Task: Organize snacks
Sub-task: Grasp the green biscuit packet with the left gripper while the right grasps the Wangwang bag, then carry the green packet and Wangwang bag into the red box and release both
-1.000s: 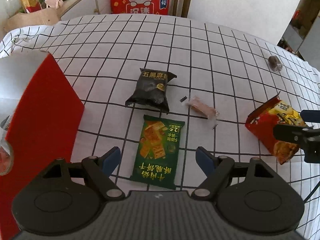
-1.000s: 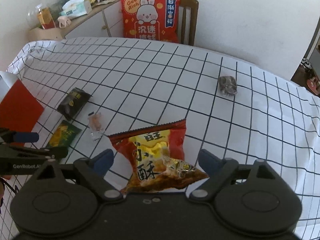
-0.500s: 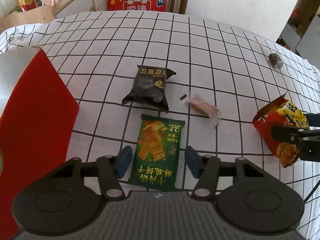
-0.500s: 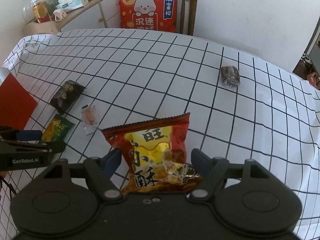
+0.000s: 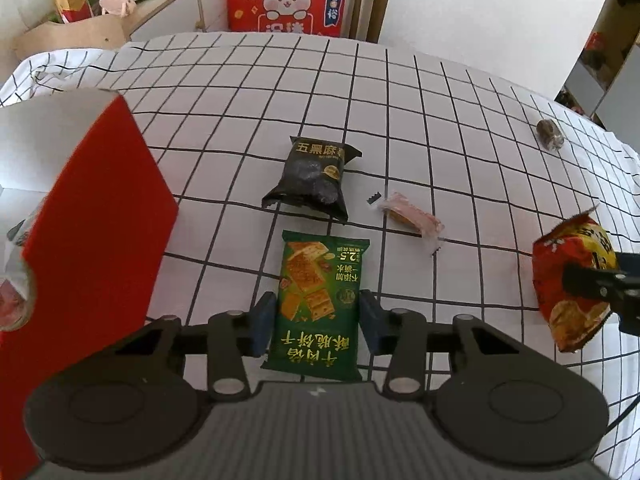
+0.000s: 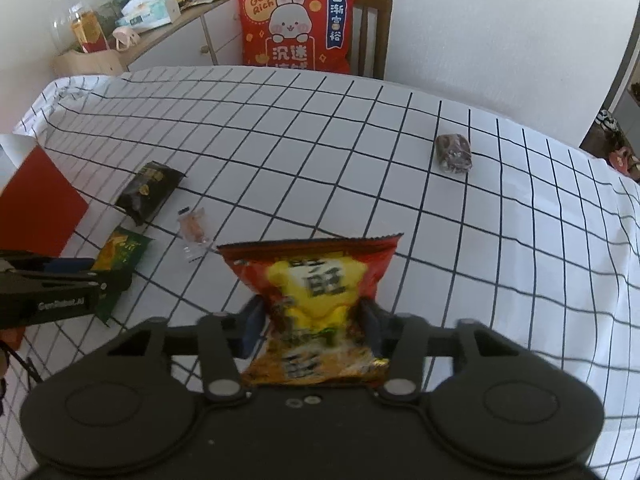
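Note:
My left gripper (image 5: 318, 322) is shut on a green cracker packet (image 5: 318, 300), its pads on both long edges; the packet also shows in the right wrist view (image 6: 120, 254). My right gripper (image 6: 312, 326) is shut on a red and yellow snack bag (image 6: 316, 300), lifted off the cloth; it shows at the right in the left wrist view (image 5: 572, 280). A black sesame snack pack (image 5: 314, 174) and a small clear-wrapped pink snack (image 5: 408, 214) lie just beyond the green packet. A red box (image 5: 92, 216) stands at the left.
A small dark wrapped snack (image 6: 453, 152) lies far right on the checked tablecloth (image 6: 320, 140). A chair with a red rabbit cushion (image 6: 298, 28) stands behind the table. A sideboard with tissues and jars (image 6: 132, 12) is at the back left.
Both grippers have closed from open: the left onto the green cracker packet, the right onto the red and yellow bag. The red and yellow bag has risen off the cloth.

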The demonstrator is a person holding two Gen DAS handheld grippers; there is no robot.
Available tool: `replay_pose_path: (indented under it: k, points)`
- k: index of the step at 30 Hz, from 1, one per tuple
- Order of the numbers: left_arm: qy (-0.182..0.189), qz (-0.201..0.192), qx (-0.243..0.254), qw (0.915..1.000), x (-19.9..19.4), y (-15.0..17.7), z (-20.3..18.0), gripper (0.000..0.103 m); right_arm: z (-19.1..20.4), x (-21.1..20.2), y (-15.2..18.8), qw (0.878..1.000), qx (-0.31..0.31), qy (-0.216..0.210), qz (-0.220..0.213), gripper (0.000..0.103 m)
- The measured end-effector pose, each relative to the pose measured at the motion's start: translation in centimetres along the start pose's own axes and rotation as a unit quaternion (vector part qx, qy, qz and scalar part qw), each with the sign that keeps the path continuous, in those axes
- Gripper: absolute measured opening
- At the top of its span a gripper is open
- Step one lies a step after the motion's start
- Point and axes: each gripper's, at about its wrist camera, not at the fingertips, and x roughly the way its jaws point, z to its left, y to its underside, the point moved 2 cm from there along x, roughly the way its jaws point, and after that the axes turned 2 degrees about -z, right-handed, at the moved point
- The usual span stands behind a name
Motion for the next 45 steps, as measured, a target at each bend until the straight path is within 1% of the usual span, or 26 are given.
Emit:
replay_pose_path:
  k: [4,11,15,19,25,27,32,37,45]
  points:
    - [0.004,-0.004,-0.007,1.0000,-1.0,0.5,0.2,0.043,0.0,-1.2,0.6,1.000,0.008,0.000,-0.006,0.045]
    - [0.019,-0.018,-0.021,0.9994,-4.0,1.3,0.4,0.043,0.9,-4.1,1.6,0.999,0.021,-0.016,-0.017,0.045]
    - [0.022,-0.033,-0.023,0.9989,-6.5,1.8,0.6,0.043,1.6,-6.1,1.9,0.999,0.023,-0.025,-0.025,0.045]
    - [0.017,-0.046,-0.023,0.9985,-9.1,2.3,1.0,0.043,2.8,-8.1,2.1,0.999,0.018,-0.037,-0.035,0.045]
    - [0.022,-0.060,-0.032,0.9974,-13.1,3.0,2.3,0.043,4.6,-10.8,2.2,0.997,0.013,-0.056,-0.048,0.045]
    - [0.025,-0.065,-0.035,0.9969,-14.3,3.3,2.8,0.043,5.4,-11.6,2.3,0.997,0.009,-0.063,-0.053,0.045]
    - [0.017,-0.078,-0.036,0.9961,-16.7,3.8,4.4,0.043,7.6,-13.0,2.4,0.995,-0.002,-0.077,-0.058,0.045]
    - [0.013,-0.093,-0.044,0.9946,-18.9,4.1,6.2,0.043,10.4,-14.2,2.0,0.993,-0.015,-0.092,-0.068,0.045]
    - [-0.009,-0.115,-0.052,0.9920,-20.9,3.9,9.7,0.043,15.6,-14.3,0.5,0.989,-0.041,-0.114,-0.080,0.045]
